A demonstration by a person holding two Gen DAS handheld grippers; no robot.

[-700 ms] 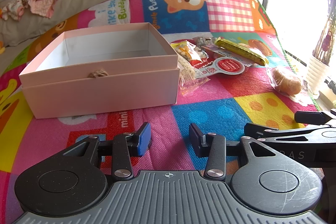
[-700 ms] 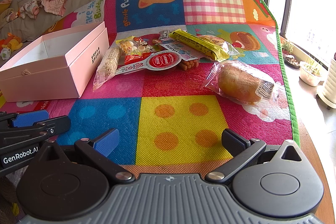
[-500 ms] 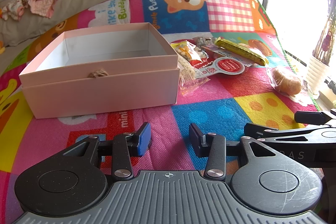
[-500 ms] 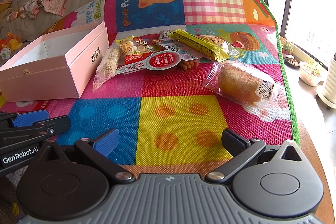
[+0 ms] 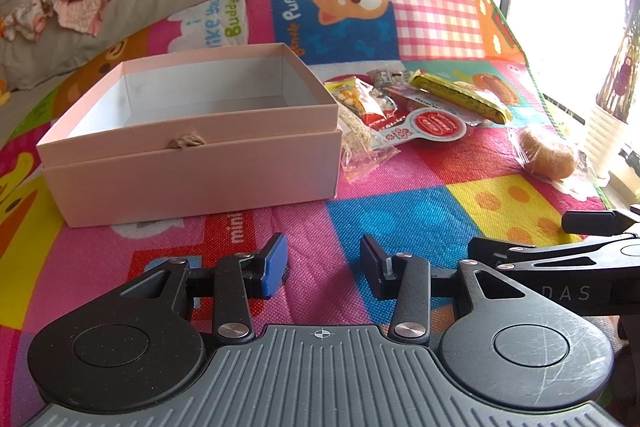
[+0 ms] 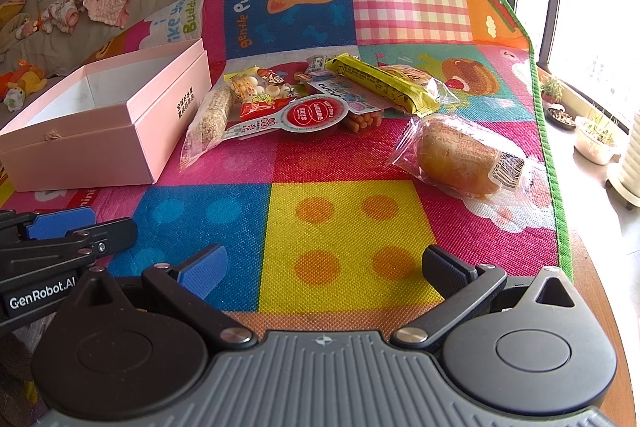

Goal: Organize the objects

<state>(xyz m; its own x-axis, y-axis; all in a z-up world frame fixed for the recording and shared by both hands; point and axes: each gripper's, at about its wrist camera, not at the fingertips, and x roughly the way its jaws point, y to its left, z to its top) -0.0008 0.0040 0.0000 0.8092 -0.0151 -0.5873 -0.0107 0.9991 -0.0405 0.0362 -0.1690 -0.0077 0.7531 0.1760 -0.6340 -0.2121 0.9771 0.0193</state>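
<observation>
On the mat: a bright patchwork play mat [image 6: 344,227] carries all the items.
Box: open pink box [image 5: 192,143] sits at the mat's left, nothing visible inside.
Snacks: a pile of snack packets [image 6: 304,99] lies just right of the box; a wrapped bun [image 6: 460,155] rests apart, further right.
Left gripper [image 5: 323,267]: jaws apart, holding nothing, low over the mat.
Right gripper [image 6: 324,267]: jaws spread wide, holding nothing.

left gripper [image 5: 324,263]: tilted downward, jaws apart, nothing between the pads
right gripper [image 6: 324,269]: tilted downward, jaws spread wider, nothing between the pads
</observation>
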